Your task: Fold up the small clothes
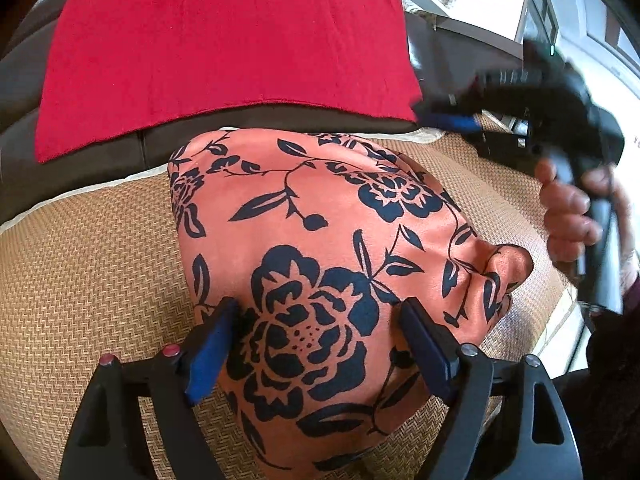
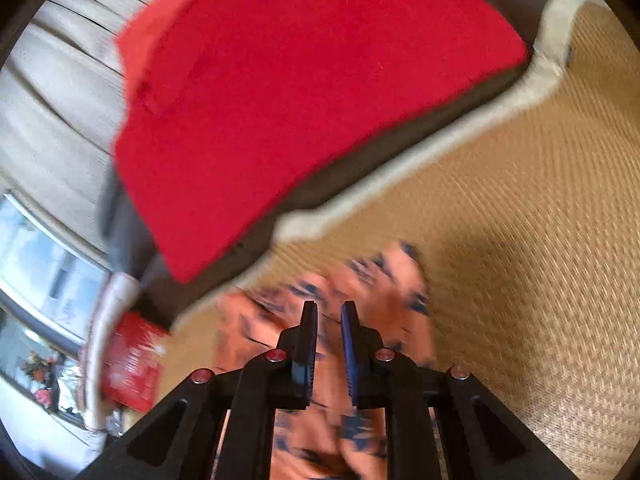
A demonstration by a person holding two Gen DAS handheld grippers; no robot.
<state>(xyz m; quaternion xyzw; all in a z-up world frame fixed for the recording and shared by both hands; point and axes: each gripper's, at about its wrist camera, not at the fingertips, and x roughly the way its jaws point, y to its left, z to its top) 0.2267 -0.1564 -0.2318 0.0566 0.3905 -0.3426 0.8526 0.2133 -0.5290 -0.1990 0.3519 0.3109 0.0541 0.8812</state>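
Bright daylight, coming from the window [image 2: 36, 264] side. Left wrist view sharp except the motion-blurred right gripper [image 1: 448, 114]; right wrist view smeared throughout, floral garment [image 2: 320, 300] worst. Heavy fisheye bending, dark vignetted corners, soft shadows.

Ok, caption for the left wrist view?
Open left gripper straddles orange floral garment on woven mat, red cloth behind.

A woven straw-coloured mat [image 1: 100, 272] with a pale cloth border [image 2: 404, 176] covers the seat. Behind its far edge runs dark brown upholstery [image 1: 24, 68]. Pale pleated curtains [image 2: 64, 80] hang beyond, beside a daylit window [image 2: 44, 248]. Flowers [image 2: 40, 372] show near the window's lower corner.
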